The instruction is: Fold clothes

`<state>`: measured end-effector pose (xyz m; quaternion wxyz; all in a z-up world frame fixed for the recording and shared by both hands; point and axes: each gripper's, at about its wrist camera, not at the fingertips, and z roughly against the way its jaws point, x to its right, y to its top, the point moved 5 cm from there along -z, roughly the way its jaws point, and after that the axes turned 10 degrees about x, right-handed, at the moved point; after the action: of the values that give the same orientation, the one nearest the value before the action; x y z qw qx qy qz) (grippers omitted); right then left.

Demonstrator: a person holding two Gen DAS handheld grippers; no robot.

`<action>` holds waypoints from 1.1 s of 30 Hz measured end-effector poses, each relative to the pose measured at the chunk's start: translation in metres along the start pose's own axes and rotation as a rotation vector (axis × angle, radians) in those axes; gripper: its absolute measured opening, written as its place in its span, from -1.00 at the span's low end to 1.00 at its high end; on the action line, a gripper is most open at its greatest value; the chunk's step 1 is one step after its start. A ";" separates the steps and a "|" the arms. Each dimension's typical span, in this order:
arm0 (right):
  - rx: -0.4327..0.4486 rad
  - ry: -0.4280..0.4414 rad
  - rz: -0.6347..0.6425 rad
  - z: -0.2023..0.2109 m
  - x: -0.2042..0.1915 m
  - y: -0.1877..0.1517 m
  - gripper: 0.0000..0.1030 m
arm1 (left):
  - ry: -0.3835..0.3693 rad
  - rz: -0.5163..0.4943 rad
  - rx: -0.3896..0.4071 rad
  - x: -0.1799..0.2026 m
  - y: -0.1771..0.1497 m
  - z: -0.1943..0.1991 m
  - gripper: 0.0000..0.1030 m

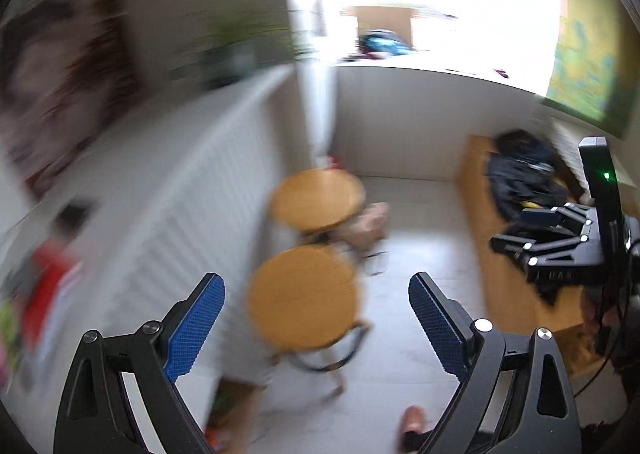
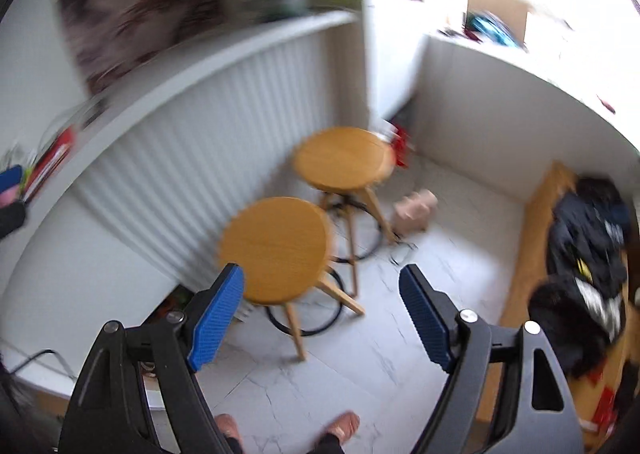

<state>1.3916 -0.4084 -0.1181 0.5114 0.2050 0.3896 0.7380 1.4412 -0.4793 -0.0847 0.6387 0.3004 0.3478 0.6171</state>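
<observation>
Both grippers empty, jaws spread wide: left gripper (image 1: 316, 328) and right gripper (image 2: 322, 312), blue pads bare, nothing between them. Past the jaws, centre frame, two round wooden stools (image 2: 276, 248) on a pale tiled floor (image 2: 360, 366) beside a white ribbed wall panel (image 2: 208, 149). Dark clothes (image 2: 586, 254) lie heaped on a wooden bench (image 2: 528, 254) at right edge, well apart from either gripper. Left wrist view blurred; the right gripper shows at its right side.

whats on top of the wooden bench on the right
A heap of dark clothes lies on the wooden bench, with white and yellow bits showing. What lies beneath the heap is covered. Both grippers are open and empty.
</observation>
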 end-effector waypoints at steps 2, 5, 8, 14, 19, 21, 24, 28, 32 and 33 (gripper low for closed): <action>0.013 -0.043 -0.051 0.003 0.057 0.006 0.54 | -0.069 -0.028 0.002 0.046 0.033 -0.038 0.82; 0.034 -0.108 -0.126 0.007 0.142 0.014 0.54 | -0.166 -0.071 0.005 0.108 0.081 -0.095 0.82; 0.054 -0.174 -0.202 0.011 0.228 0.022 0.54 | -0.246 -0.111 -0.005 0.150 0.119 -0.152 0.82; 0.045 -0.297 -0.263 -0.034 0.356 0.075 0.54 | -0.349 -0.148 -0.025 0.229 0.185 -0.283 0.82; 0.024 -0.397 -0.286 -0.086 0.450 0.129 0.54 | -0.408 -0.157 -0.060 0.277 0.247 -0.402 0.82; 0.015 -0.437 -0.296 -0.107 0.487 0.151 0.54 | -0.417 -0.158 -0.081 0.289 0.275 -0.445 0.82; 0.002 -0.498 -0.309 -0.138 0.544 0.183 0.54 | -0.420 -0.168 -0.093 0.307 0.317 -0.501 0.82; 0.002 -0.529 -0.335 -0.185 0.619 0.227 0.54 | -0.423 -0.181 -0.108 0.330 0.373 -0.576 0.82; 0.037 -0.469 -0.373 -0.241 0.696 0.269 0.53 | -0.401 -0.197 -0.102 0.352 0.420 -0.659 0.82; 0.045 -0.454 -0.383 -0.254 0.715 0.280 0.53 | -0.390 -0.194 -0.097 0.358 0.433 -0.680 0.82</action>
<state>0.7656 0.1037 -0.1226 0.7106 0.2990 0.3130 0.5547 0.6349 -0.1281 -0.1519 0.7641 0.3480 0.2147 0.4990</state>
